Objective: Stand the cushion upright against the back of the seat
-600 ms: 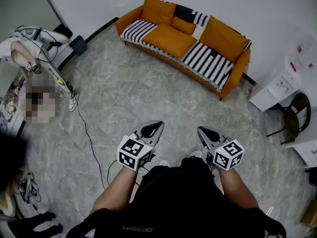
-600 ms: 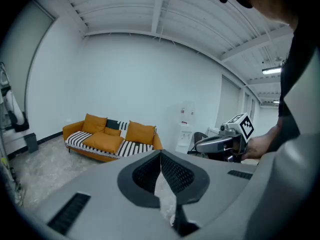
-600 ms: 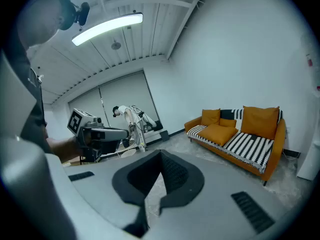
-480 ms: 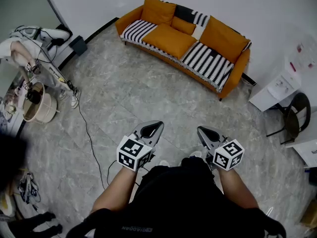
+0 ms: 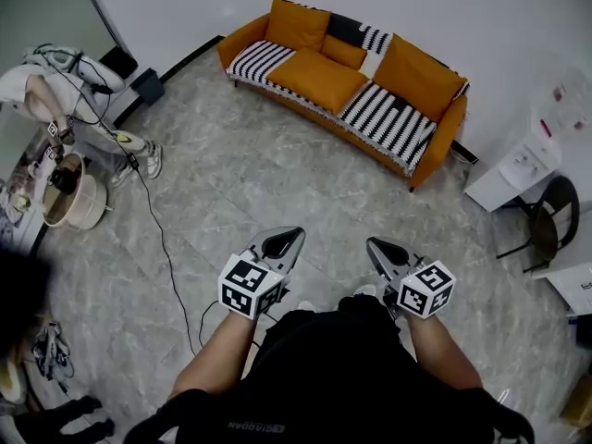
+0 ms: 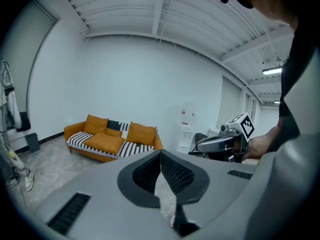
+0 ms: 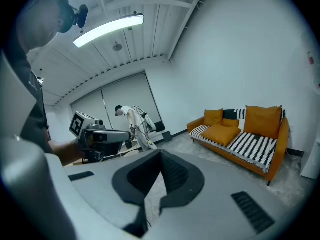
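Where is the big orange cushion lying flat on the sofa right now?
Head view, top centre: the flat orange cushion lies on the striped seat of the sofa, left of the middle, just in front of a smaller orange cushion.

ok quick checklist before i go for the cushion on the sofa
1. Left hand-held gripper empty: ok, shut on nothing.
2. Right hand-held gripper empty: ok, shut on nothing.
3. Jaws open for a grasp: not ok, both shut.
4. Cushion within reach: not ok, it lies flat on the sofa seat, far across the floor.
5. Room behind it: cannot tell, a small cushion sits there.
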Demonstrator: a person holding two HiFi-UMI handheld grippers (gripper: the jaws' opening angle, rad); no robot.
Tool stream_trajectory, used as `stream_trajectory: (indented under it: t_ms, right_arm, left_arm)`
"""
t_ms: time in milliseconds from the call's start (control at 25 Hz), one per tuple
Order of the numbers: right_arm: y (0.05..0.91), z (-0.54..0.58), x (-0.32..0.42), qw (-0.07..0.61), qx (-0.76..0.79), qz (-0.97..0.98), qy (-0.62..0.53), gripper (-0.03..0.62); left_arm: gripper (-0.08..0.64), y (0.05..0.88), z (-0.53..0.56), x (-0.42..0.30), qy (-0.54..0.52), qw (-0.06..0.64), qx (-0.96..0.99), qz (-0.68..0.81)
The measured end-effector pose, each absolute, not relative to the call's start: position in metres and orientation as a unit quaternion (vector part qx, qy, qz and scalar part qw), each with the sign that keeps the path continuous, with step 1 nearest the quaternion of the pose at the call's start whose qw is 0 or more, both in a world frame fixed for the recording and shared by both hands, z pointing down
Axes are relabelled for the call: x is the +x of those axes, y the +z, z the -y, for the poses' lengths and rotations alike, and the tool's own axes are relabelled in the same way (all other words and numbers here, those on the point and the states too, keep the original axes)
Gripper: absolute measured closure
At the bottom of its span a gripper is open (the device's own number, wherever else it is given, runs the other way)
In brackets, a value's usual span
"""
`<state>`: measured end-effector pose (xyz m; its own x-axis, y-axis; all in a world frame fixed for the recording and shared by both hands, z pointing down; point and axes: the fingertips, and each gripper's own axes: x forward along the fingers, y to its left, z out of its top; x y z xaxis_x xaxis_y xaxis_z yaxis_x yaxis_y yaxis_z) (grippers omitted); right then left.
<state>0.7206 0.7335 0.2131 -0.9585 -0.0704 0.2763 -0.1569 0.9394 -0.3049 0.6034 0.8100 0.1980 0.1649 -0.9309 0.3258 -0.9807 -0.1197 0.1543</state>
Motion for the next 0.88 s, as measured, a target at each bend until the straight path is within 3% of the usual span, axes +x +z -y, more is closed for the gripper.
stream_trajectory:
  t_ms: [880]
  right_arm:
    - [0.214, -0.763, 0.686, 0.145, 0.024, 0.981, 0.128, 0.554]
  left_arm:
    - [0.543, 0.204, -0.836, 0.578, 0.07, 0.171, 0.733, 0.655]
